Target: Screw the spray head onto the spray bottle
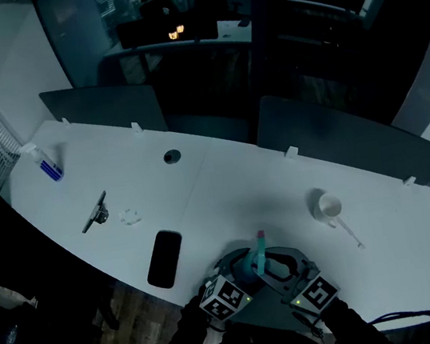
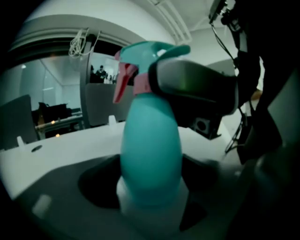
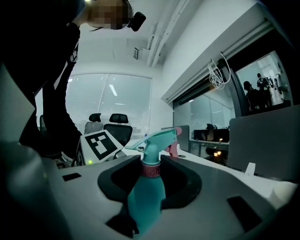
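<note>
**Spray bottle caught between two grippers at the near desk edge**

Spray bottle (image 2: 150, 150) stands upright between both tools, at the near edge of the white desk (image 1: 240, 179). Whether its base rests on the top cannot be made out. The right gripper (image 3: 151, 171) is clenched on the neck – its dark, curved pads meet the ribbed pink collar (image 3: 151, 169) from both sides, just under the spray head (image 3: 157, 140). The left gripper (image 2: 150, 187) is spread wide around the bottle's belly; dark gaps show on either side of the body, so it reads as released, with the bottle between the jaws rather than pinched.

The body is smooth teal plastic, egg-shaped and swelling below a narrow neck. The head is the same teal, with a long flat nozzle and a pink trigger (image 2: 123, 82) hanging beneath it. Both grippers have matte grey shells – each carries a white cube with black square markers.
</note>
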Demonstrator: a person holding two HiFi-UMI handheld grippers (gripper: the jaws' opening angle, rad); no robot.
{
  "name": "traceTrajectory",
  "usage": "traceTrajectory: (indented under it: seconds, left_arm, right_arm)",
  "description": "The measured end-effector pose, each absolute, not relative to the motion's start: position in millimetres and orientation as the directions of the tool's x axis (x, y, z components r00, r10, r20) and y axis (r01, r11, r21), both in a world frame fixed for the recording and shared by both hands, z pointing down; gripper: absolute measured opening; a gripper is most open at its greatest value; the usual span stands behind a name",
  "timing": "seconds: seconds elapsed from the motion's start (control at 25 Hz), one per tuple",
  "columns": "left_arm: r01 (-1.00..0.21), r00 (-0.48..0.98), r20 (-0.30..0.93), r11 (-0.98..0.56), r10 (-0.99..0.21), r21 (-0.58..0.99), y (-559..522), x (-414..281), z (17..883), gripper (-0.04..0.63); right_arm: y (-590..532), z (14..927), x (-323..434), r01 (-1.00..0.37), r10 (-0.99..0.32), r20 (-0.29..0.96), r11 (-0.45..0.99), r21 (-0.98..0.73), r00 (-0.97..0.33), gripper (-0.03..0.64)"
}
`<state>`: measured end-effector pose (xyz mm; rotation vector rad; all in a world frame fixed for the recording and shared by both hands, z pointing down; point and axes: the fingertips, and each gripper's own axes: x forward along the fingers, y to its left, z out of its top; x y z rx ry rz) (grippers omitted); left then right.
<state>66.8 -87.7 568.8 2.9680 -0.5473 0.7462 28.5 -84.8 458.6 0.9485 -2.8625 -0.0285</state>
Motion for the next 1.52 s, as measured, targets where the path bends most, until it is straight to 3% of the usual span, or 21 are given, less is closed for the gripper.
traceTrajectory:
  seconds: [0.12, 0.28, 0.4, 0.52, 0.64, 0.76, 0.88, 1.08, 1.2, 1.36, 1.52]
  left_arm:
    - [-0.483, 0.771, 0.444, -0.874, -0.456, -0.06, -91, 63, 567, 0.392]
    - [-0.763, 0.567, 0.419, -0.644, -0.709, -0.056, -96, 53, 562, 0.391]
    - [-0.841, 0.469, 0.419, -0.538, -0.777, -0.056, -97, 50, 562, 0.393]
    - [-0.748, 0.604, 0.363, -0.662, -0.709, -0.05, -96, 50, 557, 0.401]
    - [-0.551, 0.778, 0.35, -0.834, -0.522, -0.019, -95, 58, 550, 0.413]
    - [-0.397, 0.845, 0.383, -0.918, -0.373, -0.018, -91, 65, 553, 0.411]
    - [-0.443, 0.816, 0.378, -0.893, -0.438, -0.079, -91, 63, 553, 0.396]
    - [-0.728, 0.61, 0.339, -0.676, -0.716, -0.118, -95, 54, 548, 0.395]
    - [-0.826, 0.488, 0.343, -0.552, -0.803, -0.115, -95, 50, 549, 0.396]
    - [-0.746, 0.586, 0.338, -0.653, -0.737, -0.131, -94, 49, 546, 0.404]
    - [-0.506, 0.812, 0.334, -0.862, -0.479, -0.005, -92, 61, 549, 0.429]
  right_arm:
    - [-85, 460, 28, -0.608, -0.612, 0.115, 0.791, 0.071, -0.783, 0.132]
    - [-83, 459, 23, -0.631, -0.637, 0.105, 0.771, 0.084, -0.764, 0.132]
    - [-82, 458, 23, -0.639, -0.644, 0.095, 0.765, 0.077, -0.759, 0.132]
    - [-82, 460, 21, -0.616, -0.622, 0.114, 0.783, 0.089, -0.775, 0.132]
    - [-82, 459, 21, -0.581, -0.585, 0.116, 0.811, 0.072, -0.803, 0.132]
    - [-81, 459, 21, -0.556, -0.56, 0.123, 0.828, 0.072, -0.819, 0.132]
    - [-81, 459, 20, -0.559, -0.566, 0.119, 0.825, 0.085, -0.816, 0.132]
    - [-77, 459, 19, -0.604, -0.61, 0.092, 0.793, 0.086, -0.787, 0.132]
    - [-74, 457, 18, -0.612, -0.62, 0.079, 0.784, 0.099, -0.781, 0.132]
    - [-75, 460, 15, -0.59, -0.597, 0.103, 0.802, 0.092, -0.795, 0.132]
    - [-76, 459, 13, -0.549, -0.551, 0.109, 0.834, 0.049, -0.827, 0.132]
